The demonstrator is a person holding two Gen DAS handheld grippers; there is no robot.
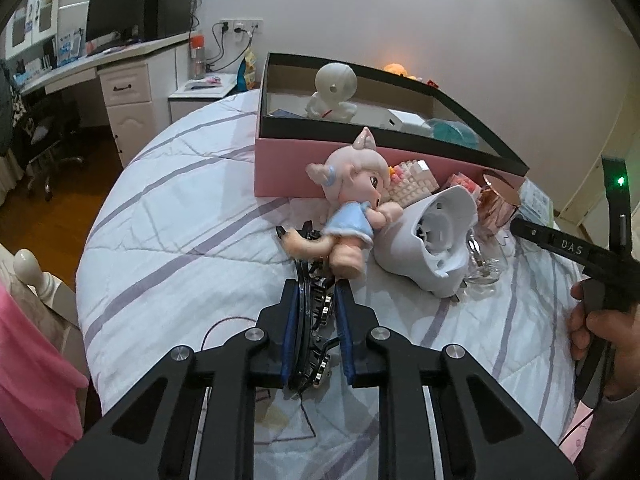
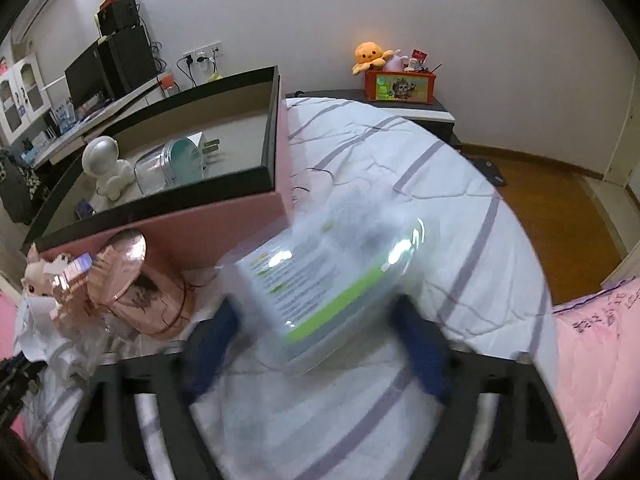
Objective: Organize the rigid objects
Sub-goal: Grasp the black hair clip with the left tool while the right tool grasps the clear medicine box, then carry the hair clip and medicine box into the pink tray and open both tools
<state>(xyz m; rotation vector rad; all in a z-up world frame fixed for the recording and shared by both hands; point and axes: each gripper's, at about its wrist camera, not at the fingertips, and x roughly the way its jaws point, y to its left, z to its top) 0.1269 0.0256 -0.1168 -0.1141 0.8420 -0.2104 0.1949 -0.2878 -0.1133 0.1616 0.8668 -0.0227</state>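
Left tongs [image 1: 318, 316] grip a black watch [image 1: 316, 320] on the bed, near the pink box [image 1: 288, 168]; right tongs [image 2: 316, 344] gape wide around a blurred packet [image 2: 316, 276]. Next: lift both into the box.

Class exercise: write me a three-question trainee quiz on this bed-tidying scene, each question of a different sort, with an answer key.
1. True or false: the left gripper is shut on a black watch.
2. Multiple choice: where does the white astronaut figure stand? A) on the bed B) inside the pink box C) on the desk
3. Fill in: the doll in the blue dress lies ____ the box, on the bed.

Key:
1. True.
2. B.
3. Outside; it lies in front of the box's pink wall.
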